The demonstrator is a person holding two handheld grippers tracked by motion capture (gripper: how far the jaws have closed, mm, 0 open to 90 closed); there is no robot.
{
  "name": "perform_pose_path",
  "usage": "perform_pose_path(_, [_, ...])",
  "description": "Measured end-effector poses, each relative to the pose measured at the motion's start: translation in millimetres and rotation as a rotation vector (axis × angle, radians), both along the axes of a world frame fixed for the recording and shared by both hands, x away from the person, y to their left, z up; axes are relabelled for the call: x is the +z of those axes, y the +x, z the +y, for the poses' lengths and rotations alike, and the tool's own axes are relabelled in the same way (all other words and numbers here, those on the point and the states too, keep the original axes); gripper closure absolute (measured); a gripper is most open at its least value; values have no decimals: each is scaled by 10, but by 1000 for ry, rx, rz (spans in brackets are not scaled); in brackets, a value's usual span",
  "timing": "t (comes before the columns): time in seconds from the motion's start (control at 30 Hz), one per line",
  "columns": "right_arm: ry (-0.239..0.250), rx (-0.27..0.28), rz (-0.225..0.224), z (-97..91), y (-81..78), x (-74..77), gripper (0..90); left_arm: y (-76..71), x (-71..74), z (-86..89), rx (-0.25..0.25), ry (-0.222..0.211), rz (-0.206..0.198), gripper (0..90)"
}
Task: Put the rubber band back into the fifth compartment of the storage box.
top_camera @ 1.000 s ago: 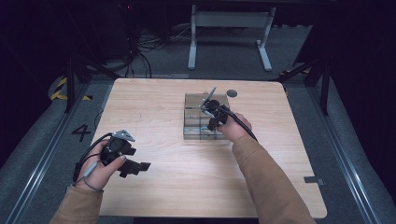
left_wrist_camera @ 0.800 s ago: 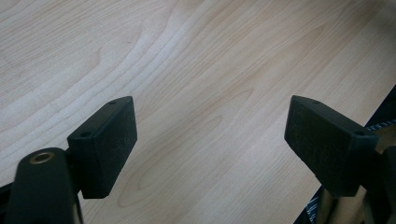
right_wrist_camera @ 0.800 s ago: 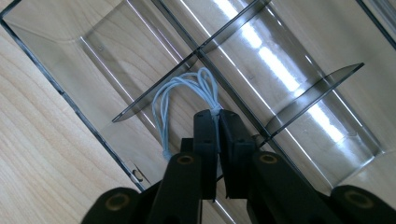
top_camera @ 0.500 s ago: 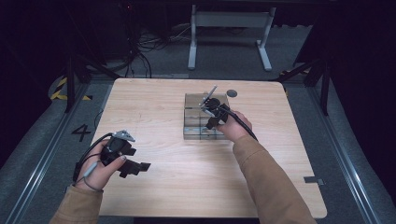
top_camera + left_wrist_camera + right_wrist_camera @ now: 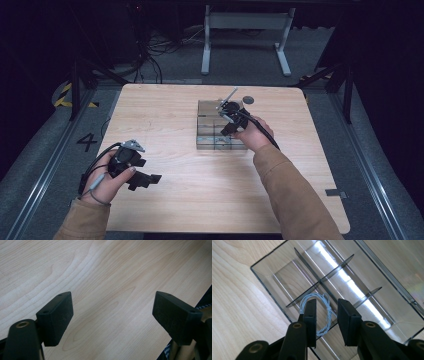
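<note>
A clear plastic divider box (image 5: 207,125) sits on the wooden table (image 5: 165,115), right of centre. My right gripper (image 5: 227,130) hangs over its near compartments. In the right gripper view the jaws of that gripper (image 5: 327,306) stand a little apart over a compartment of the box (image 5: 269,261). A twisted pale-blue wire loop (image 5: 327,312) lies in that compartment, between and below the jaws, and neither pad presses on it. My left gripper (image 5: 150,180) rests low at the table's front left. Its jaws (image 5: 112,315) are wide open over bare wood with nothing between them.
A small dark round disc (image 5: 248,99) lies on the table just behind the box. A metal stand (image 5: 245,30) and cables are on the floor beyond the far edge. Rails run along both sides of the table.
</note>
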State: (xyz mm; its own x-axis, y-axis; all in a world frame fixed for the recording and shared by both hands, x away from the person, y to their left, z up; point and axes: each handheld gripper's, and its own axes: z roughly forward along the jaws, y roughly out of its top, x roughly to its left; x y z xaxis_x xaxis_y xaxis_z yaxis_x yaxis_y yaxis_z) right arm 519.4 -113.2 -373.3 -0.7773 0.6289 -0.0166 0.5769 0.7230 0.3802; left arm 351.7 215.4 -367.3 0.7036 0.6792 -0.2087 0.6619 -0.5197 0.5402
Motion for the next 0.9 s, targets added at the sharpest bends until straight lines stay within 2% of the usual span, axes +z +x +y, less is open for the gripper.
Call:
perform_pose_path(0.37, [55,1,-14,-131,-122,172,670,1,2,-1,-1,-1,2,178])
perform_pose_path(0.9, [121,14,-46,-487,-408,353,621,5,11,-17,-6,-1,0,178])
